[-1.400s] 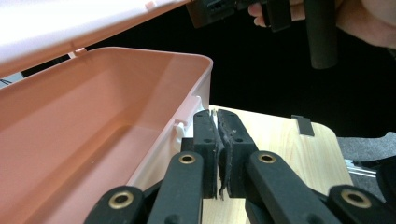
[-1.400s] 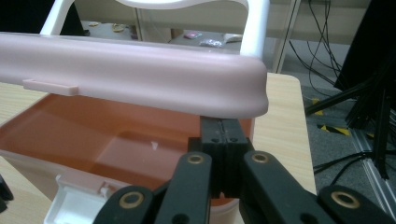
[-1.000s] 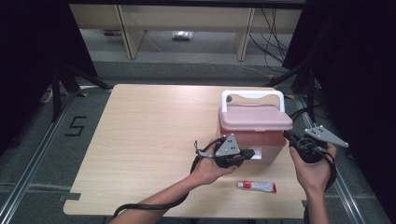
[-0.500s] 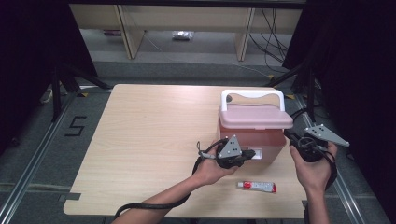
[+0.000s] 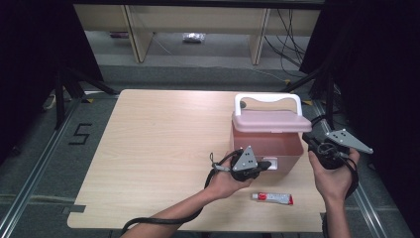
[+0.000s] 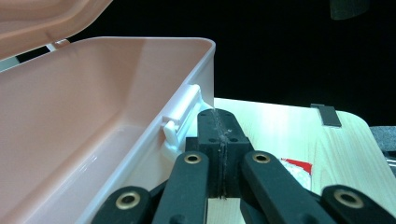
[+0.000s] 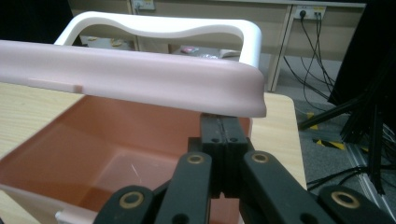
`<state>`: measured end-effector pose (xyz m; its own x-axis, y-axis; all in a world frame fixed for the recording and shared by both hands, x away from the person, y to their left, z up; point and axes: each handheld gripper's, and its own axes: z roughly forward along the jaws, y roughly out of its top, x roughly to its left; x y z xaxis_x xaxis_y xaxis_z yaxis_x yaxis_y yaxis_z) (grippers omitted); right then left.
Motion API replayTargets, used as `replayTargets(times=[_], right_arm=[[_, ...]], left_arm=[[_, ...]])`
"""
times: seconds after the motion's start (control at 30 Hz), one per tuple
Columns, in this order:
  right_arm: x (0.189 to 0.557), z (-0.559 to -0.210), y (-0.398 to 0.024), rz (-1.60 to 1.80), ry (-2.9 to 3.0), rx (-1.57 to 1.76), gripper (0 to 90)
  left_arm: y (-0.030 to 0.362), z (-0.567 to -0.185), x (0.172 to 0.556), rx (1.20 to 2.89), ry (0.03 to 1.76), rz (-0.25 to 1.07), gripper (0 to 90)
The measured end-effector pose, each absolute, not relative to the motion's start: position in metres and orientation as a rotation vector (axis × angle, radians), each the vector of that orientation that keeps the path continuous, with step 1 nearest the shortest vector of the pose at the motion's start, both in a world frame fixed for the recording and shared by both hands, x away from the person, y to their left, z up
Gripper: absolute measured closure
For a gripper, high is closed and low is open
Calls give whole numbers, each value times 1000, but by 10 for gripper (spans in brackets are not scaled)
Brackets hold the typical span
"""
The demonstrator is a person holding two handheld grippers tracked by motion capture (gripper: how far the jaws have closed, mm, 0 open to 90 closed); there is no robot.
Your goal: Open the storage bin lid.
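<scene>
**Lid propped up, left gripper pulls back from the latch**

On the table [image 5: 148, 148] sits a pink box [image 5: 285, 151] with a white handle [image 5: 267, 99]. Its lid [image 5: 272, 120] is lifted a bit, so the inside shows.

At the front of the box, the left gripper [image 5: 267, 165] is by the white latch [image 6: 180, 116]. Its jaws have just been closing, and now they are pressed flat together with nothing between them. A second ago this gripper was a little higher against the box front; now it sits lower, just beside the latch. That looks like the latch job is done.

Near the table's front edge lies a small tube [image 5: 272, 198] with a red cap. It is not in the box yet.

At the right side of the box, the right gripper [image 7: 224, 135] has not moved. Its jaws are shut tight and empty, and the tips sit under the lid's edge, holding it up.

I think the lid needs to open wider next, so the tube can go in.
</scene>
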<state>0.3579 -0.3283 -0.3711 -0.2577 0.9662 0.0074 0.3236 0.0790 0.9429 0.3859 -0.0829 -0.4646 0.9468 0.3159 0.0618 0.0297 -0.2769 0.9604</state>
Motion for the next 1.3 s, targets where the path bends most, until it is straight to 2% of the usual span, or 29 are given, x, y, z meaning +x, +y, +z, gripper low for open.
replayTargets(times=[1.3], right_arm=[[371,-360,-322,1227,1565,1271,900]], left_arm=[[-82,-467,385,1824,253,293,895]])
